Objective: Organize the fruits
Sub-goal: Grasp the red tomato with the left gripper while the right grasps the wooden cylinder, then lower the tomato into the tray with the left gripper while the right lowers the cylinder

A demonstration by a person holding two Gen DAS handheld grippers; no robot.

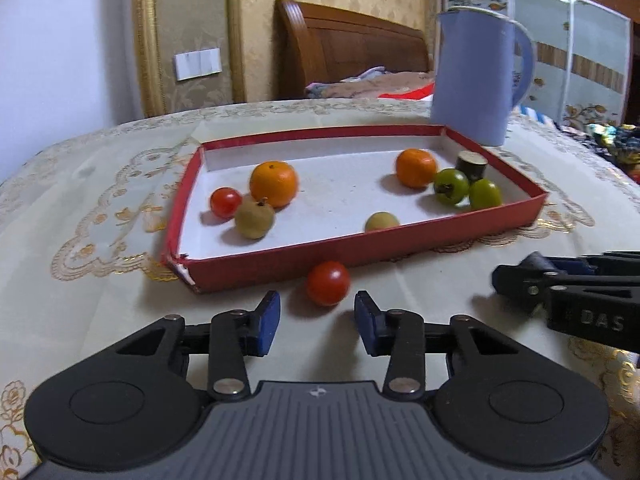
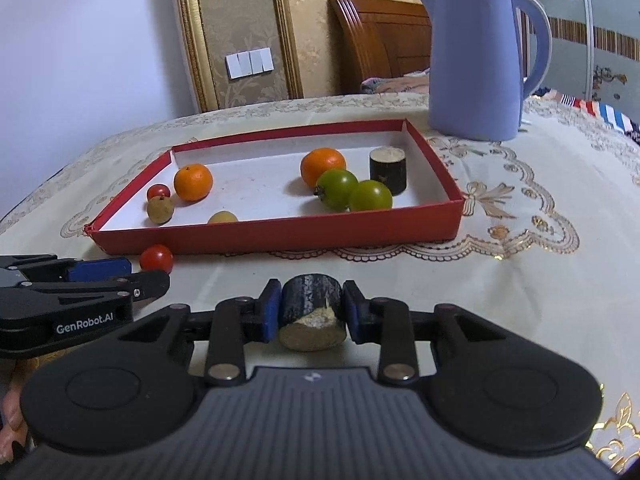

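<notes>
Clamping the dark cane piece (image 2: pixel 311 312) between the pads of the right hand-held gripper (image 2: pixel 308 314), near the red tray (image 2: pixel 280 236) on the counter (image 2: pixel 500 280). Reaching with the left hand-held gripper (image 1: pixel 317 320) (jaws apart, nothing held) toward the loose red tomato (image 1: pixel 328 283) just before the tray's near wall. Next, probably: closing gently, lifting both over the wall.

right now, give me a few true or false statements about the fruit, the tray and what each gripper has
1. The right gripper is shut on a dark cut cylinder. True.
2. The left gripper grips a red tomato. False: the tomato sits on the tablecloth just ahead of the fingers, untouched.
3. Two oranges lie in the red tray. True: one orange on the left, another on the right.
4. The blue kettle stands inside the tray. False: it stands on the cloth behind the tray's far right corner.
5. All red tomatoes are in the tray. False: one lies outside, by the near wall.
</notes>
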